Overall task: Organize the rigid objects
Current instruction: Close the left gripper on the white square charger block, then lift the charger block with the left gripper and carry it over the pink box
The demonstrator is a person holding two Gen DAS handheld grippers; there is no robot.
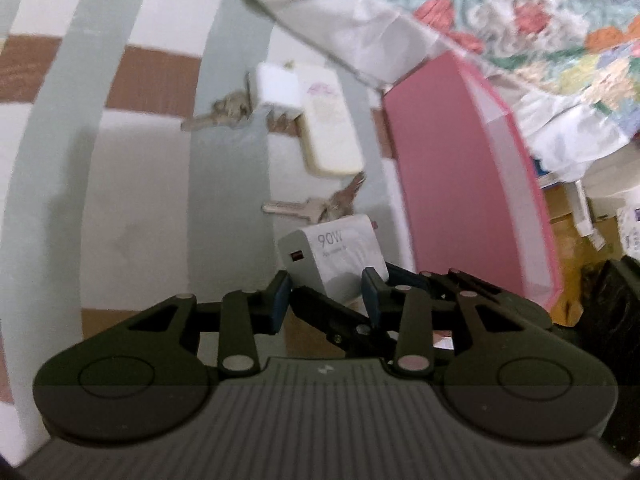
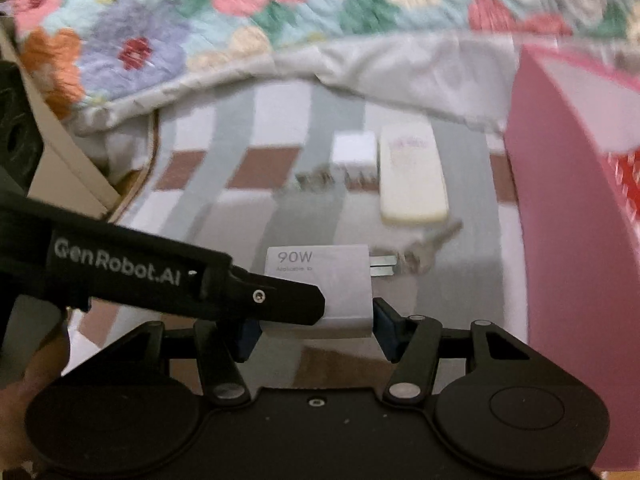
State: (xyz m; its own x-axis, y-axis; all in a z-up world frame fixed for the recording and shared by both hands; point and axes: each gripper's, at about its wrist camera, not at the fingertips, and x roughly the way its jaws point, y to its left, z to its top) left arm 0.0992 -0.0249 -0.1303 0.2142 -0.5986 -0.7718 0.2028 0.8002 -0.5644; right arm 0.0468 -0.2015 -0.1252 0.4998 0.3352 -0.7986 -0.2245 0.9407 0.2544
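Right gripper [image 2: 316, 334] pinching white 90W charger [image 2: 324, 284] from both sides, plug prongs pointing right. Left gripper [image 1: 326, 300] beside same charger, jaws partly spread; grip cannot tell. Behind charger, keys [image 2: 424, 250] on striped cloth [image 2: 240, 216]. Farther: cream power bank [image 2: 412, 176], small white adapter [image 2: 354, 152], second key bunch [image 1: 218, 114]. Pink box [image 2: 568, 208] right. Floral quilt [image 2: 240, 8] far.
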